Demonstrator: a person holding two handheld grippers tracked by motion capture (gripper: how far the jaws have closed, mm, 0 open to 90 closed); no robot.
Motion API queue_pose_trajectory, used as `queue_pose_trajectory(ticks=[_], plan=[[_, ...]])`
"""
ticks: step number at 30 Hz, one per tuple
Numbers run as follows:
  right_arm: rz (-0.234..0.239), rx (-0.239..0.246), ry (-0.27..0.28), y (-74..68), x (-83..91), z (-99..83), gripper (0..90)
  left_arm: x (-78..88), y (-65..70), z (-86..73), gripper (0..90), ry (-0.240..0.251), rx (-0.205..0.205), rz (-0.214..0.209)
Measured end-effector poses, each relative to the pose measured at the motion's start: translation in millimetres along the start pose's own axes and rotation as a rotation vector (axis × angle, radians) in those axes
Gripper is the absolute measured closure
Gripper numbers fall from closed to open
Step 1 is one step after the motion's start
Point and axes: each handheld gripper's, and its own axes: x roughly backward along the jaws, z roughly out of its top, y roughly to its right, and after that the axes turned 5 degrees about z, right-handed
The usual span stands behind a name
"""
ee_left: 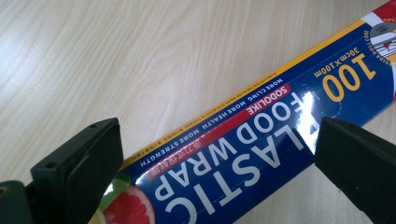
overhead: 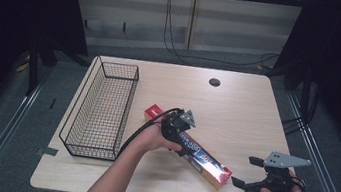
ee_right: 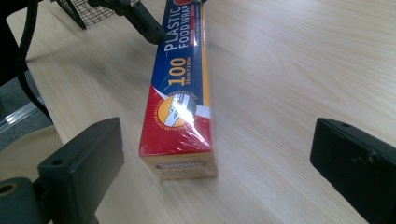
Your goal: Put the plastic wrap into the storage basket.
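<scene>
A long plastic wrap box (overhead: 190, 148) lies flat on the counter (overhead: 237, 110), just right of a wire basket (overhead: 101, 109). The left gripper (overhead: 186, 148) straddles its middle, fingers wide open. The right gripper (overhead: 243, 172) faces its near end, fingers wide open, empty.

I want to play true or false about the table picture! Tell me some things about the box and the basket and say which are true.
1. The plastic wrap box lies flat on the table. True.
2. The box is inside the wire basket. False: it lies on the table, to the basket's right.
3. The left gripper is open over the box. True.
4. The right gripper is squeezing the box. False: it is open, near the box's end.
5. The basket holds fruit. False: nothing lies in it.
</scene>
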Motion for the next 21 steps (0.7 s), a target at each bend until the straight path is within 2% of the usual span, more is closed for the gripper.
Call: queue_pose_trajectory(ticks=[4,10,21], plan=[[0.004,-0.005,-0.002,-0.7,0.7,0.3,2.5,-2.3,-1.8,-0.8,0.8,0.013,0.017,-0.014],[0.001,-0.009,-0.001,0.2,1.0,-0.4,2.5,2.7,-5.8,-3.1,4.8,0.010,0.030,-0.041],[0.007,0.000,-0.005,-0.2,0.2,-0.1,2.5,2.7,-2.6,-3.2,3.2,-0.013,0.007,-0.046]])
